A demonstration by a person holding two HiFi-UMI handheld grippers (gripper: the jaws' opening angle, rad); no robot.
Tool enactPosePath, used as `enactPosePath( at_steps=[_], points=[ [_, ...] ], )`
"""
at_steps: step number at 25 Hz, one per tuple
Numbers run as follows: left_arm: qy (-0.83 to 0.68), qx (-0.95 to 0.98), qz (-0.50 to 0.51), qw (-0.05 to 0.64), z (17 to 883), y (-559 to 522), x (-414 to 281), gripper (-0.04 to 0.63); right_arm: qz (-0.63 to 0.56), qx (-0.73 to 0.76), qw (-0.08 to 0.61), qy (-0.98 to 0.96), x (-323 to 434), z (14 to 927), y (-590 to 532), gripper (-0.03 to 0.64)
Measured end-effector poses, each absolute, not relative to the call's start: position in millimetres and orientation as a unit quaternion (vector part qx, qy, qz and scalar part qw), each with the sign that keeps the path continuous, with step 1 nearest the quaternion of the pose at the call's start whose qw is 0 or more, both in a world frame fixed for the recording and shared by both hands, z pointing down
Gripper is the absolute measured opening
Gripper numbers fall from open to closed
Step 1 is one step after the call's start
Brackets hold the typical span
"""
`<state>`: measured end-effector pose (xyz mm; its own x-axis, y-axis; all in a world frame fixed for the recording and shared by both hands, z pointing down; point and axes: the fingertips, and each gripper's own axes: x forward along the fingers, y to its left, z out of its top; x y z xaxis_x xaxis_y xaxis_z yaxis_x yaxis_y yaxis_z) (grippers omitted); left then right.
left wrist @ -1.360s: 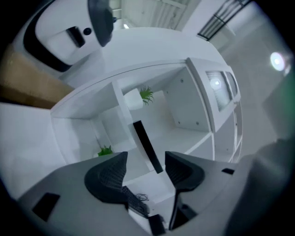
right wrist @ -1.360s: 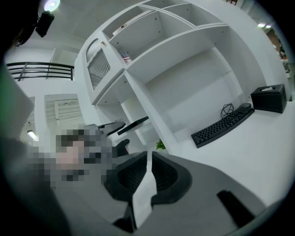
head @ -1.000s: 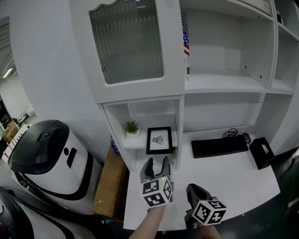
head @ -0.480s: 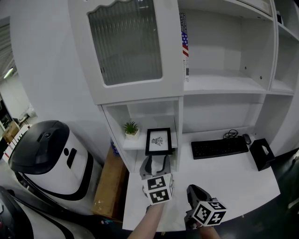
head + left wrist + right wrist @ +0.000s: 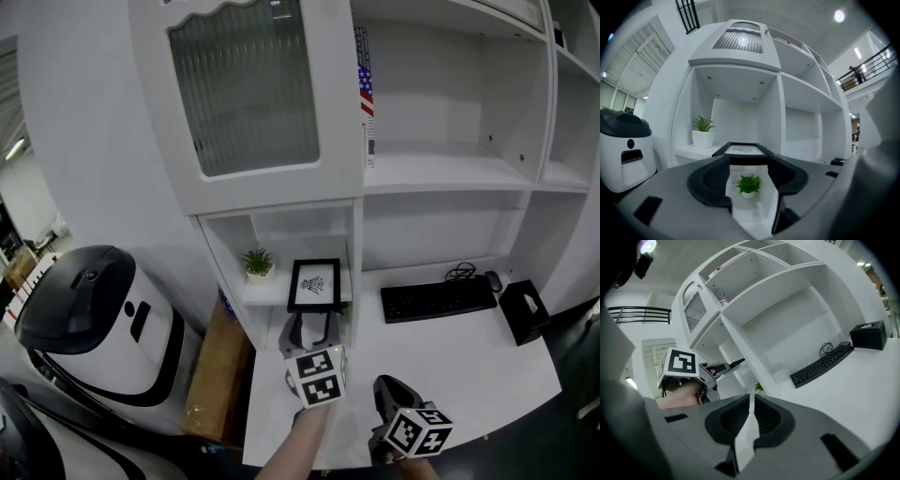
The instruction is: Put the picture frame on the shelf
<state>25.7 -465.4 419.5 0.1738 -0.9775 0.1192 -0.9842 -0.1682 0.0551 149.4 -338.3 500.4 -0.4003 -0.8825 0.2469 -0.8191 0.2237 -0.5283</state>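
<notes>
Two claws, one picture frame and one white shelf unit [image 5: 450,169] over a white counter [image 5: 469,361]. First we enter the left claw [image 5: 314,319], its jaws spread and clamped on the near edge of the picture frame [image 5: 316,284], which is black with a white mat and a small dark drawing. We find the frame held about level, face up, at the mouth of the low shelf [image 5: 272,292] compartment. It sits just right of a potted plant [image 5: 259,263] standing on that shelf. Whether the frame's far edge rests on the shelf we cannot tell. In the left gripper view we note a second small plant [image 5: 749,184] lower down, seen between the jaws beneath the frame. Second, the right claw [image 5: 384,386], jaws pressed together on nothing, is low over the counter's front, near the left claw and apart from the frame. We also list a black keyboard [image 5: 439,298], a mouse [image 5: 493,278] and a black box [image 5: 525,309] on the counter, a ribbed-glass cabinet door [image 5: 244,89] above, and a white appliance with a black top [image 5: 89,309] at the left.
</notes>
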Motion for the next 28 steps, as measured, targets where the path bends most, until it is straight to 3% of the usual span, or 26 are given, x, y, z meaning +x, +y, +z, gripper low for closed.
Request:
enactPosePath(
  at_steps=[28],
  points=[
    [-0.641, 0.763, 0.005, 0.083, 414.4, -485.6, 37.4, 0.241, -0.301, -0.56, 0.038, 0.771, 164.1, 507.5, -345.5, 0.017]
  ],
)
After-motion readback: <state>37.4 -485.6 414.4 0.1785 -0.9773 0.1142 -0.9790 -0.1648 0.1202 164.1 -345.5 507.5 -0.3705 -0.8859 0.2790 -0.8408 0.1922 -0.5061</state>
